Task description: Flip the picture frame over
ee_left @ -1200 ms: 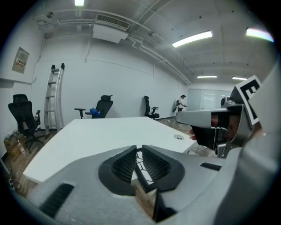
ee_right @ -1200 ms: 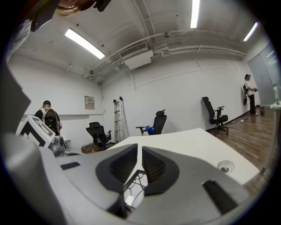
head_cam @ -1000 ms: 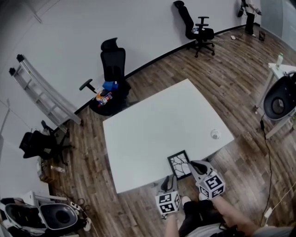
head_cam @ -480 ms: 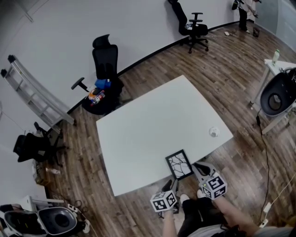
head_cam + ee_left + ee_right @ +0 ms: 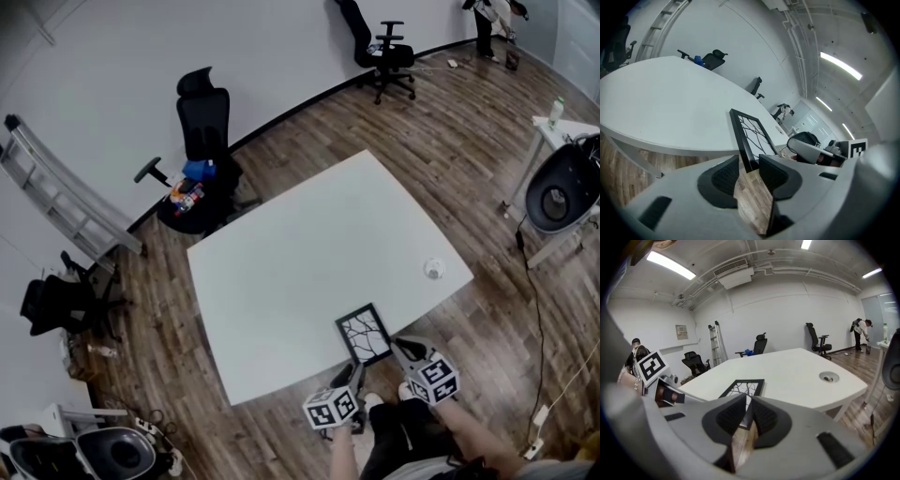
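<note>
Between the tips of the left gripper (image 5: 749,164) — jaws just opened wide, pressing nothing — near corner of the picture frame (image 5: 364,335), face-up on the table (image 5: 309,253). Right gripper (image 5: 748,404) just short of it, jaws narrow, empty. Flip not begun — grip and turn to come.

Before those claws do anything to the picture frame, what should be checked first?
1. Picture frame lies flat, patterned side up, at the table's near edge: ok.
2. Left claw open: ok. Its jaws have just been opening, and the frame's corner sits just ahead of them, ungripped.
3. Right claw open enough for the frame: looks not ok, only a narrow gap.
4. Nothing lies on or against the frame: ok.
5. Frame overhangs the edge enough for a grip: cannot tell.
</note>
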